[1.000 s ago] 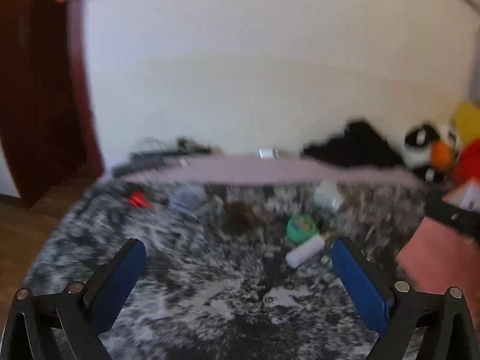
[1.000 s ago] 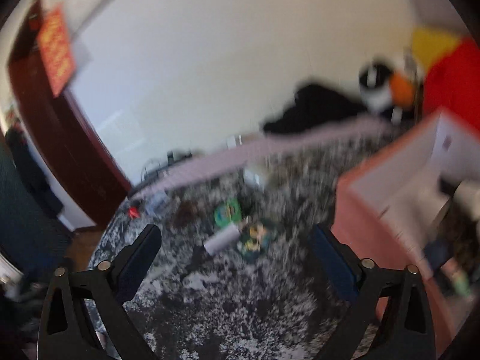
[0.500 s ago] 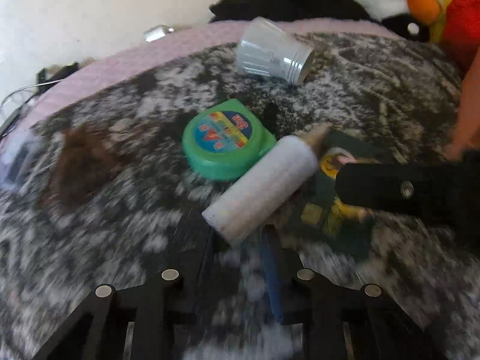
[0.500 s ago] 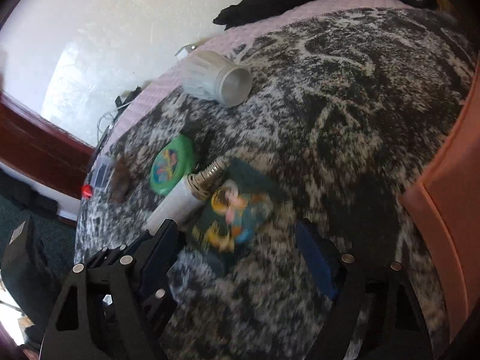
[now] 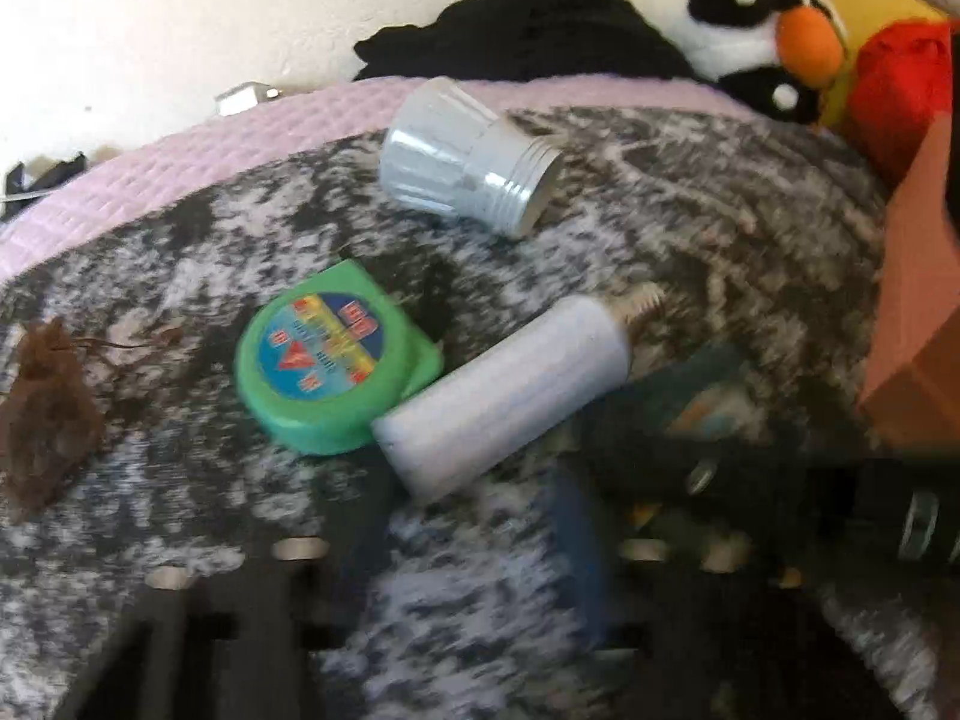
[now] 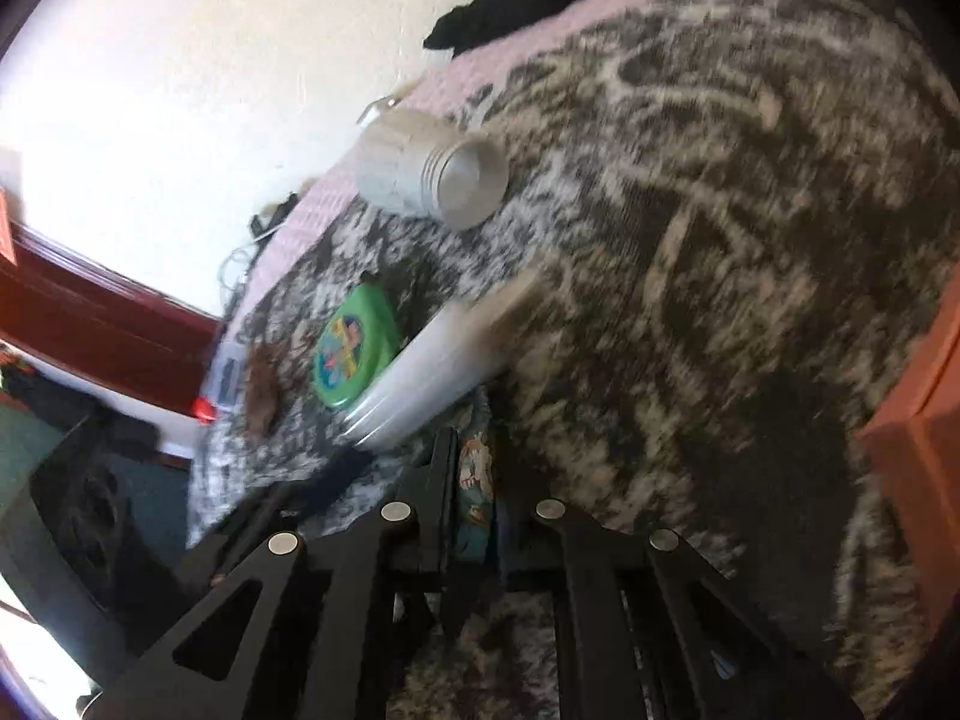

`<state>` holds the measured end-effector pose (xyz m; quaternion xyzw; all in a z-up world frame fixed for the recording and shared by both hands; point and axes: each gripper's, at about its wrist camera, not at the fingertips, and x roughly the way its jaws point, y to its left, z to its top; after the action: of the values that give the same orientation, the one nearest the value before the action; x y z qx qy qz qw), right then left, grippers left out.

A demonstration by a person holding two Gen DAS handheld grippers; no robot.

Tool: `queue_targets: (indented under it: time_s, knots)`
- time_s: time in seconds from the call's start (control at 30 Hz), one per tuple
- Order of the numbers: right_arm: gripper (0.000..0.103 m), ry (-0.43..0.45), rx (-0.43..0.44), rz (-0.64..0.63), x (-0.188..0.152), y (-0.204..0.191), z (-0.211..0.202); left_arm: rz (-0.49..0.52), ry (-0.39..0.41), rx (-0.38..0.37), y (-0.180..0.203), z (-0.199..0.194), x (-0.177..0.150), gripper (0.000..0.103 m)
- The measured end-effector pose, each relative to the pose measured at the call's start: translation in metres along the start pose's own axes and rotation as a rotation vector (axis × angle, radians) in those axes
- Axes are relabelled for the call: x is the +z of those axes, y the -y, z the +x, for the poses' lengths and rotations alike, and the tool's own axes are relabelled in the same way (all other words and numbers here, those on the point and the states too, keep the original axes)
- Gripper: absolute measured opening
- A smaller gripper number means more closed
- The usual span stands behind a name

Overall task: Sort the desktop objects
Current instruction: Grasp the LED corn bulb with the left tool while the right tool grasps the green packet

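A white tube bulb with a screw base [image 5: 510, 387] lies on the black-and-white fuzzy cover, touching a green tape measure [image 5: 333, 363]. My left gripper [image 5: 474, 516] sits just in front of the bulb's blunt end, fingers apart and blurred, holding nothing. My right gripper [image 6: 471, 480] is shut on a dark picture card [image 6: 474, 468], right beside the bulb [image 6: 432, 369]; the card and right gripper also show in the left wrist view [image 5: 708, 414]. The tape measure [image 6: 354, 354] lies left of it.
A silver metal lamp housing [image 5: 468, 159] lies further back. A brown pouch [image 5: 42, 414] is at the left. An orange box [image 5: 918, 312] stands at the right edge. Plush toys [image 5: 774, 54] and black cloth [image 5: 528, 30] are against the wall.
Both grippers dropped from a high far view down to the objects. The right gripper closed on the picture card. The left gripper narrowed near the bulb, then opened somewhat.
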<state>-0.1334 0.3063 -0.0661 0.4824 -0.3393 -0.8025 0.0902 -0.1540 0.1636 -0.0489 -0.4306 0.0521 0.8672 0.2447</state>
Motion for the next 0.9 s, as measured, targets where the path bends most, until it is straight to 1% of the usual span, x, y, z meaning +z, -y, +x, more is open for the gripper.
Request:
queue_targets:
  time_s: [0.03, 0.1, 0.27, 0.33, 0.4, 0.43, 0.47, 0.5, 0.53, 0.57, 0.67, 0.73, 0.83, 0.87, 0.9]
  knots:
    - [0.01, 0.001, 0.005, 0.003, 0.0, 0.001, -0.001, -0.001, 0.014, -0.024, 0.004, -0.002, 0.0, 0.0]
    - [0.01, 0.006, 0.008, -0.003, -0.001, 0.001, -0.006, 0.014, 0.031, -0.012, 0.01, -0.007, -0.003, 0.0]
    - [0.01, 0.023, -0.02, -0.008, -0.004, 0.004, -0.019, 0.011, 0.056, -0.028, 0.01, -0.022, -0.013, 0.0]
    - [0.01, 0.038, -0.043, -0.008, -0.005, 0.005, -0.026, 0.028, 0.054, 0.01, 0.011, -0.026, -0.014, 0.0]
    - [0.01, 0.077, -0.102, -0.037, -0.008, 0.002, -0.036, 0.051, 0.053, 0.036, 0.013, -0.03, -0.013, 0.001]
    - [0.01, 0.097, -0.135, -0.064, -0.008, -0.003, -0.039, 0.065, 0.053, 0.039, 0.015, -0.032, -0.011, 0.022]
    - [0.01, 0.122, -0.175, -0.102, -0.008, -0.008, -0.045, 0.077, 0.065, 0.045, 0.016, -0.034, -0.008, 0.05]
    - [0.01, 0.151, -0.216, -0.142, -0.007, -0.013, -0.052, 0.088, 0.08, 0.051, 0.018, -0.035, -0.005, 0.058]
    - [0.01, 0.175, -0.235, -0.16, -0.004, -0.015, -0.058, 0.09, 0.09, 0.047, 0.018, -0.034, 0.001, 0.062]
    - [0.01, 0.199, -0.253, -0.177, -0.001, -0.018, -0.065, 0.089, 0.099, 0.04, 0.018, -0.032, 0.007, 0.062]
    - [0.009, 0.258, -0.286, -0.217, 0.01, -0.017, -0.087, 0.073, 0.068, 0.032, 0.019, -0.007, 0.03, 0.062]
    - [0.009, 0.252, -0.275, -0.221, 0.013, -0.017, -0.088, 0.084, 0.024, 0.02, 0.026, 0.019, 0.041, 0.062]
    - [0.01, 0.252, -0.298, -0.259, 0.014, -0.021, -0.084, 0.129, -0.002, 0.059, 0.042, 0.047, 0.05, 0.062]
    - [0.01, 0.254, -0.302, -0.265, 0.014, -0.022, -0.083, 0.135, -0.001, 0.062, 0.045, 0.051, 0.052, 0.058]
    - [0.01, 0.256, -0.306, -0.27, 0.015, -0.022, -0.081, 0.121, -0.003, 0.042, 0.044, 0.051, 0.054, 0.052]
